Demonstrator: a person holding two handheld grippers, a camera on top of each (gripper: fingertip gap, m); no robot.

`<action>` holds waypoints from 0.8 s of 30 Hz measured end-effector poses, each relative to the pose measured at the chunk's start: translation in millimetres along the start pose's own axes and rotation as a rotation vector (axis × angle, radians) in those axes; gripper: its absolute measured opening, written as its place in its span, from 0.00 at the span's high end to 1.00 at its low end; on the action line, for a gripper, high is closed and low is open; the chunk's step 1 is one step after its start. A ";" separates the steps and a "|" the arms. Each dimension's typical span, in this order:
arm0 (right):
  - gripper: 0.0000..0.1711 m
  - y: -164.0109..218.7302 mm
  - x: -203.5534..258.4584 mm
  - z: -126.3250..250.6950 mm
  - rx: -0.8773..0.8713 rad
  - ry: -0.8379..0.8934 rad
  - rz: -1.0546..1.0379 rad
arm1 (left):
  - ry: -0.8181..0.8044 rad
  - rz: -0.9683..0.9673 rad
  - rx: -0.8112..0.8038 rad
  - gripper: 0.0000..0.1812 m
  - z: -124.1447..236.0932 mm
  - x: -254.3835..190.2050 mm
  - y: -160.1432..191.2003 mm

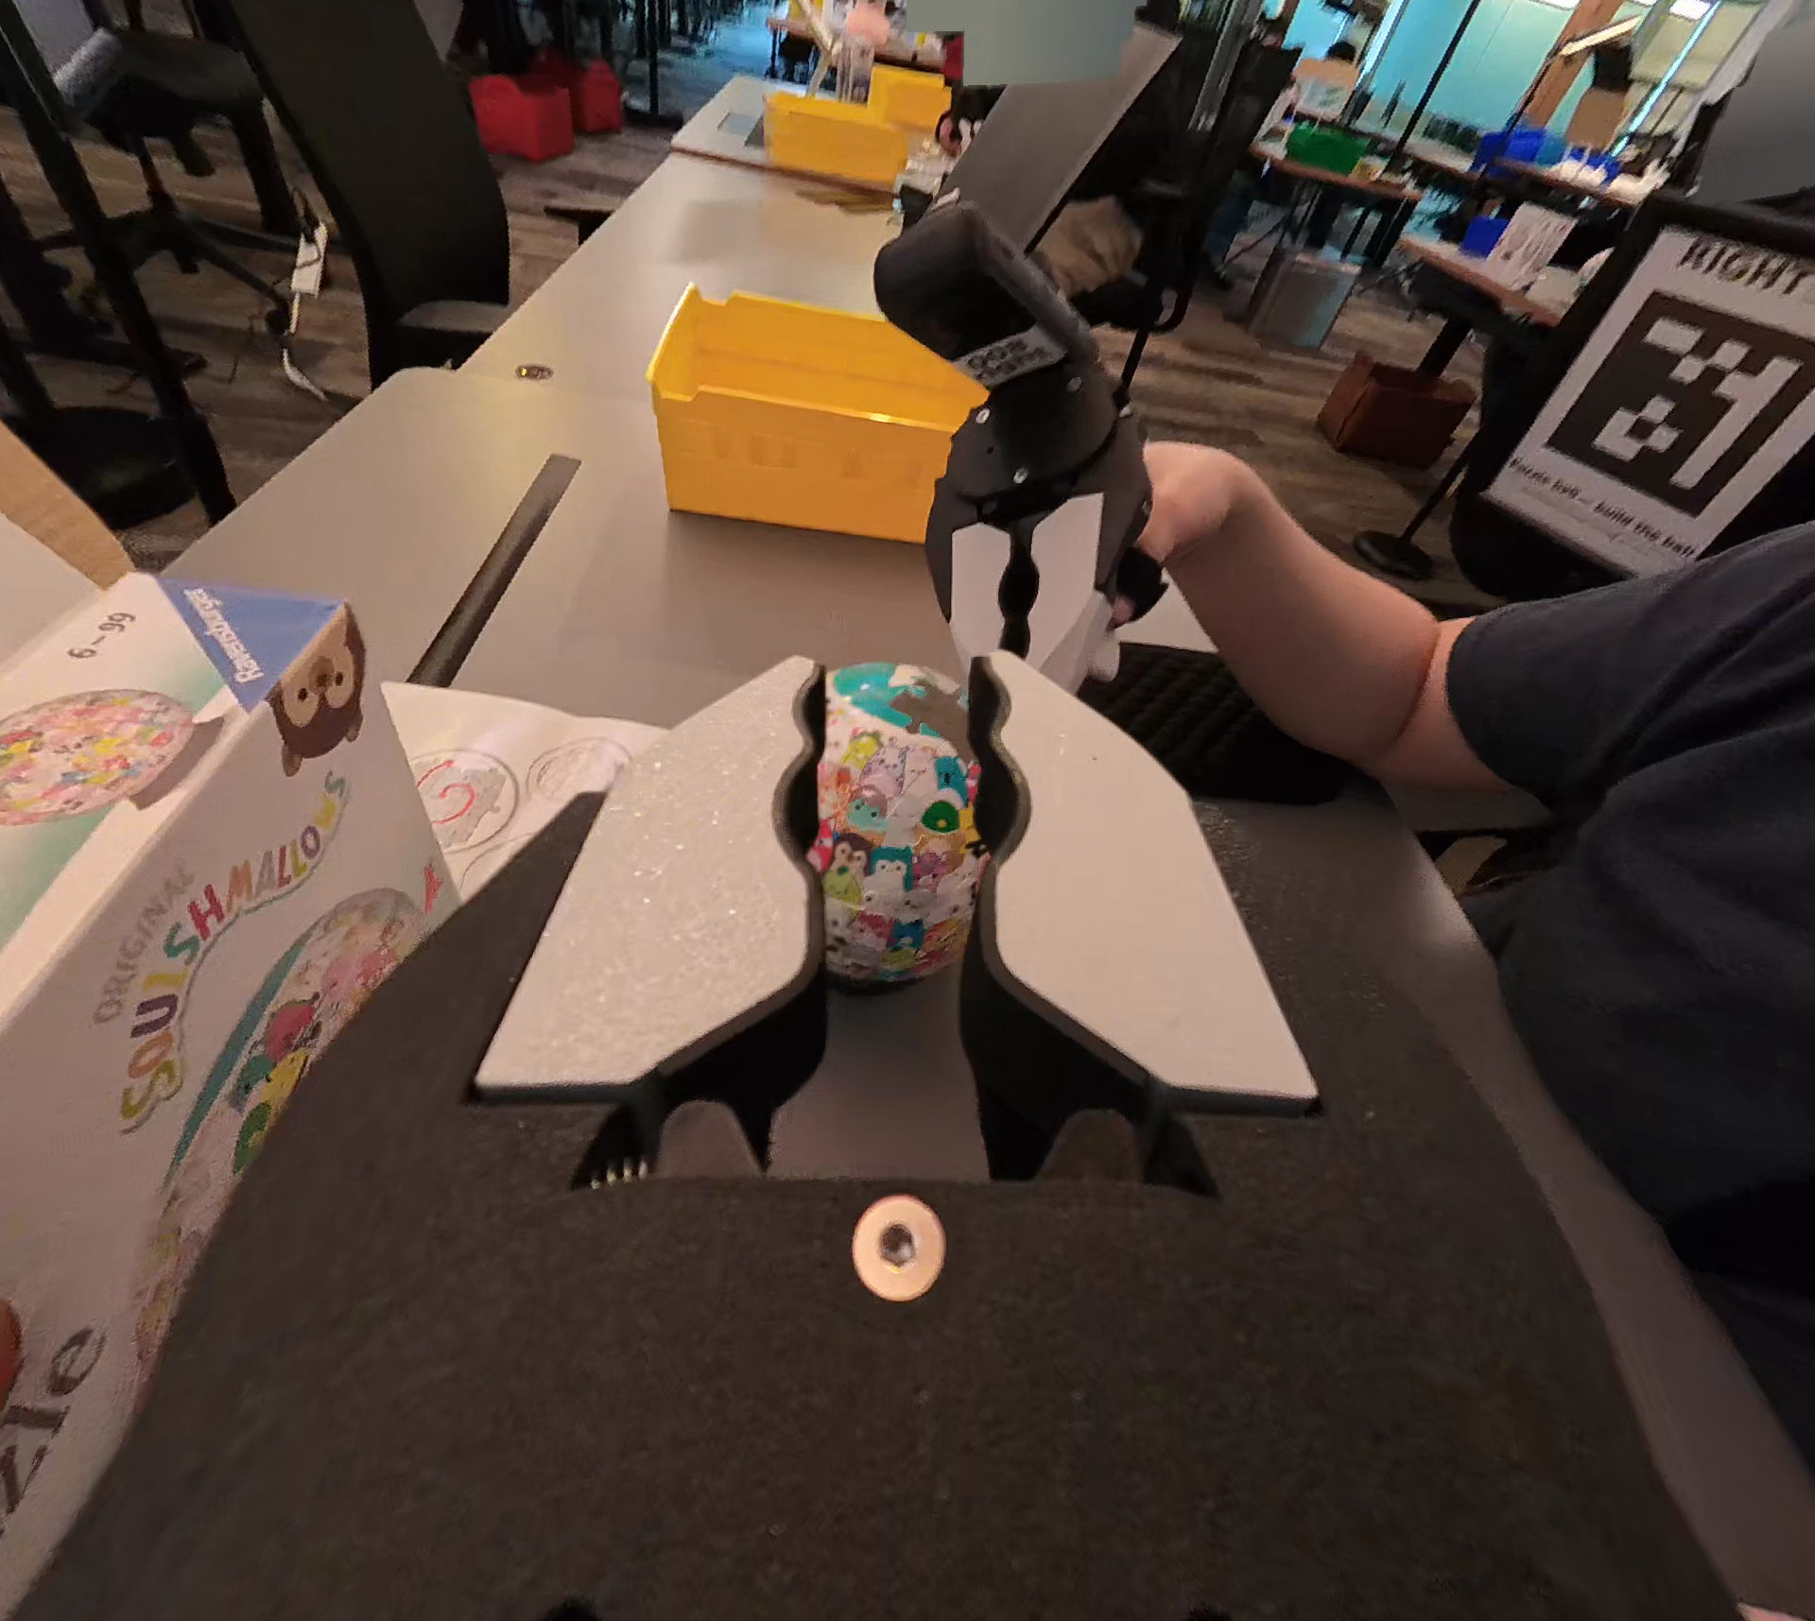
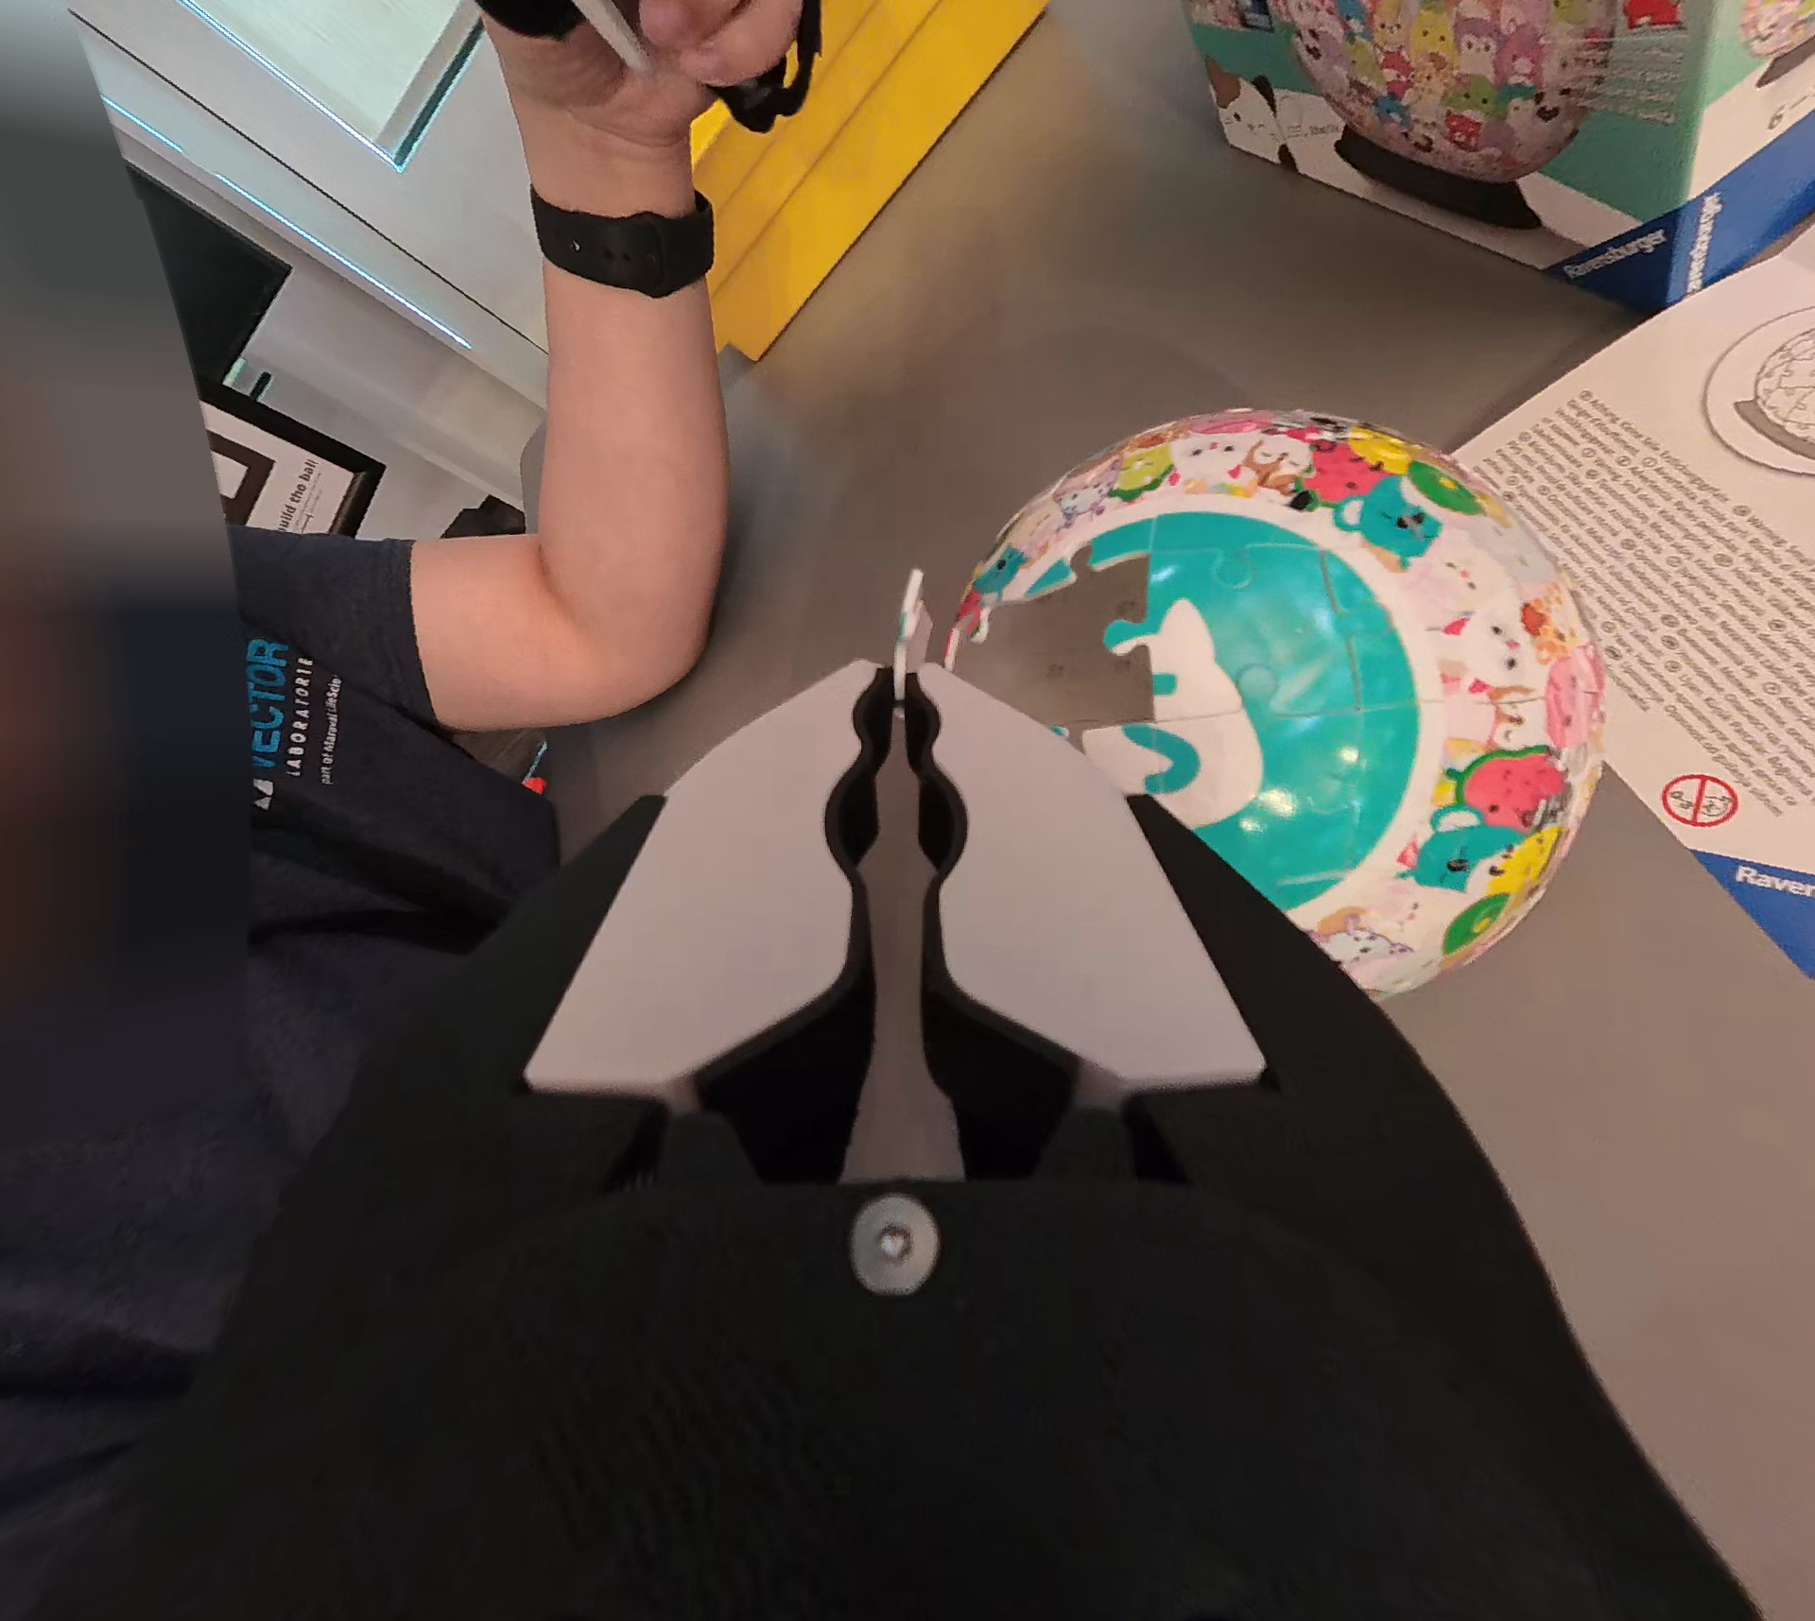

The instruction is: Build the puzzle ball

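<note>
Left gripper (image 1: 894,828) is parted about the width of the puzzle ball (image 1: 899,828), a finger at either side of it; whether they press it I cannot tell; the ball rests on the grey table (image 1: 609,553), a gap in its teal top; right gripper (image 2: 902,695) is nearly closed, pinching a thin white puzzle piece (image 2: 913,621) at the tips, right beside that gap; yellow bin (image 1: 786,415) behind, box (image 2: 1454,32) and leaflet (image 2: 1670,592) close by.

Two grippers, left (image 1: 896,774) and right (image 2: 906,690): black textured bodies, pale grey wavy-edged fingers, one silver screw each; the person wears a dark navy short-sleeved shirt (image 1: 1650,788) and black wristband (image 2: 624,238).
</note>
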State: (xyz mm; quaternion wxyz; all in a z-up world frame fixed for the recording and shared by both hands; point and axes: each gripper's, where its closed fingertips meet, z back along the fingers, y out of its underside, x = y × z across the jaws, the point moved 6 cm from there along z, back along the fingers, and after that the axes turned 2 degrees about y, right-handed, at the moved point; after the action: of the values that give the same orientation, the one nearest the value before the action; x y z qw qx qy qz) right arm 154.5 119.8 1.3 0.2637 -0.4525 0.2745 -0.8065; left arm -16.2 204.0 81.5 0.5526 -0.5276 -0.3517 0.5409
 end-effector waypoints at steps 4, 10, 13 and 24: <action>0.98 -0.3 -0.9 -1.1 0.001 0.015 0.018 | -0.015 -0.033 0.082 0.81 -13.7 -1.2 8.0; 0.98 0.4 -1.7 -0.7 0.008 0.024 0.040 | -0.005 -0.043 0.199 0.74 -38.9 -3.1 23.6; 0.98 0.2 -2.5 -0.8 0.004 0.026 0.046 | -0.019 -0.062 0.246 0.71 -49.9 -4.6 31.4; 0.97 1.6 -2.1 0.7 0.016 0.072 0.096 | -0.206 -0.172 0.359 0.49 -72.4 -3.2 53.5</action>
State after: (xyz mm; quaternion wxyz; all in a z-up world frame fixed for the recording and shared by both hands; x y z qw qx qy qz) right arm 156.3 119.9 -0.7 0.2958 -0.4075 0.2985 -0.8108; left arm 40.6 178.6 16.4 0.6429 -0.3309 -0.3479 0.5968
